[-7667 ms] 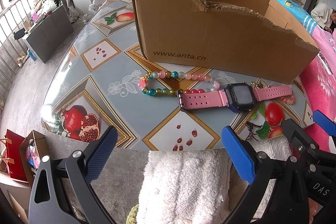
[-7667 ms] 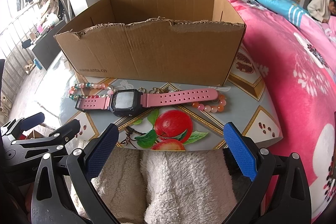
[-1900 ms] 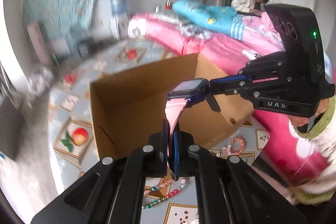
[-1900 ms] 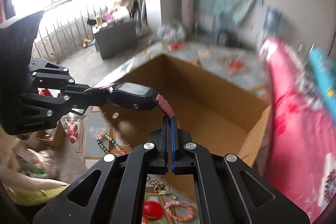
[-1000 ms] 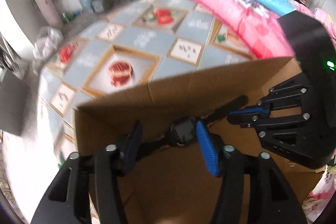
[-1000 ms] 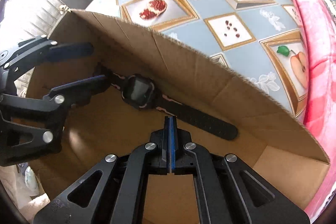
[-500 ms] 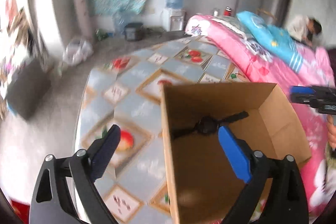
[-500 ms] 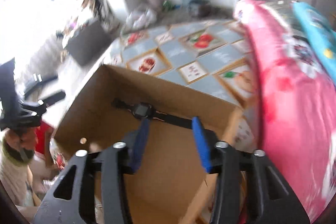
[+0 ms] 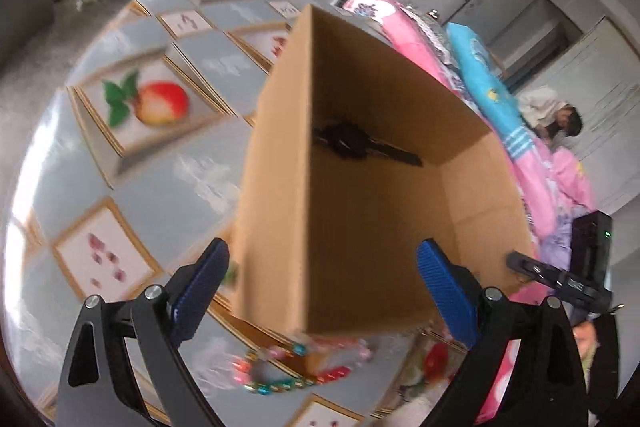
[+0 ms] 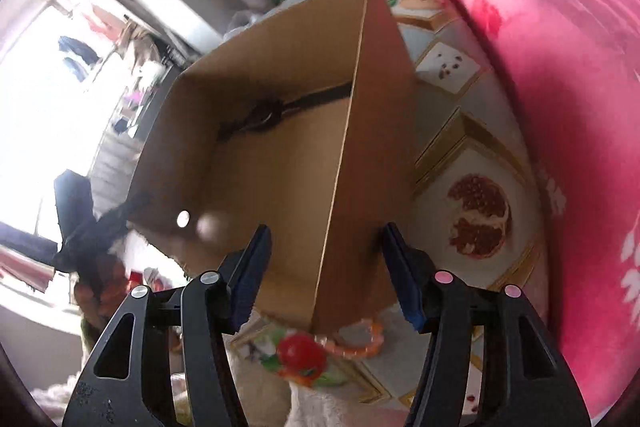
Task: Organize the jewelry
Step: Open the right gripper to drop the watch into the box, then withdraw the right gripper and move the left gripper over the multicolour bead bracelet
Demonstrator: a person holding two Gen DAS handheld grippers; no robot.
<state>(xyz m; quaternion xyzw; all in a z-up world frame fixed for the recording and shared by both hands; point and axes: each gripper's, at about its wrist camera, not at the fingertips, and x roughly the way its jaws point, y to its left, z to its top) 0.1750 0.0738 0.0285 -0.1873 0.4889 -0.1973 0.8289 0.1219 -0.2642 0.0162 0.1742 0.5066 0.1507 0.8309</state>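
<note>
watch (image 9: 352,143) lying inside cardboard box (image 9: 280,155) | left gripper (image 9: 322,291) fingers spread, empty | right gripper (image 10: 326,267) fingers spread, empty | bead bracelet (image 9: 280,375) on table (image 9: 208,67) beside box

The cardboard box (image 9: 360,211) was plain tan-brown, and the watch (image 9: 352,143) on its floor looked black in the shadow. Around the box, the tablecloth (image 9: 208,67) was pale blue-grey with gold-framed white panels of red fruit and green leaves. Just below the box lay multicoloured beads (image 9: 280,383) and an orange-pink bead bracelet (image 10: 356,341). Beside the box, the bedding (image 10: 560,67) was pink with floral print. Both grippers' pads (image 9: 200,279) were blue on black frames.
</note>
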